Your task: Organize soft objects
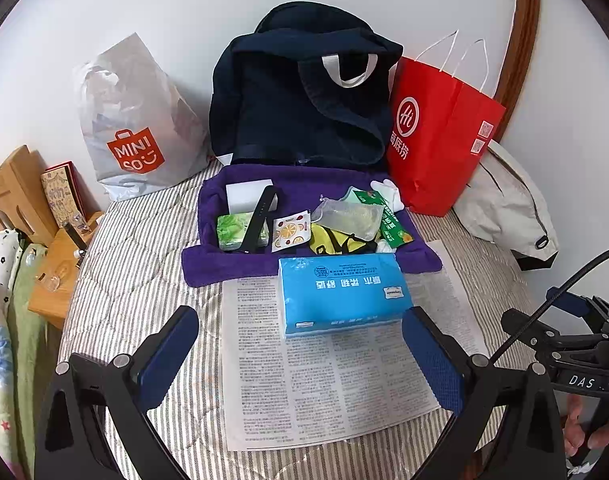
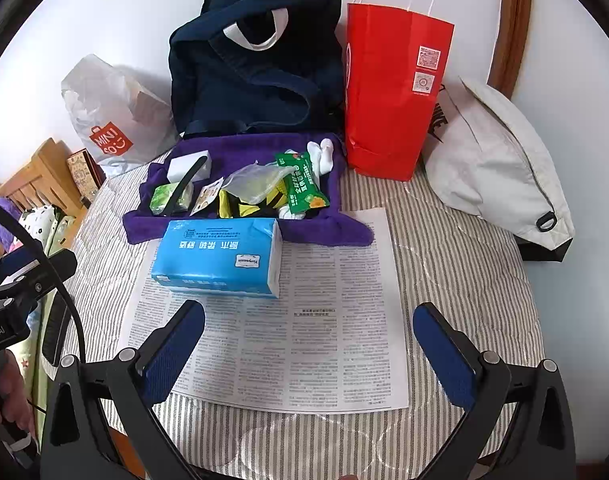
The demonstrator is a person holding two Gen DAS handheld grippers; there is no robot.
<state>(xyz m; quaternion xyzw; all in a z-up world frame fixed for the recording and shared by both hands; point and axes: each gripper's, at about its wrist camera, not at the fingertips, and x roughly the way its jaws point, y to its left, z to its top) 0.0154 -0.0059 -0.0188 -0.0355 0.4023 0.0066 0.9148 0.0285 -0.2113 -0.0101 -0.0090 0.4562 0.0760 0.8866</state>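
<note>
Near me on the bed (image 2: pixel 444 232), my left tongs (image 1: pixel 300 344) gape around the tissue pack (image 1: pixel 340 292) to grab it — right tongs (image 2: pixel 308 336) wait, released.

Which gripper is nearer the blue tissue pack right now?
Left. The left gripper is open just short of the blue tissue pack, which sits ahead between its fingers. The right gripper is open over the printed sheet, off to the pack's right.

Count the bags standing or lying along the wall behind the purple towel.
4: a white MINISO plastic bag at left, a navy tote in the middle, a red paper bag right of it, and a pale grey bag lying far right. Others may be hidden.
</note>
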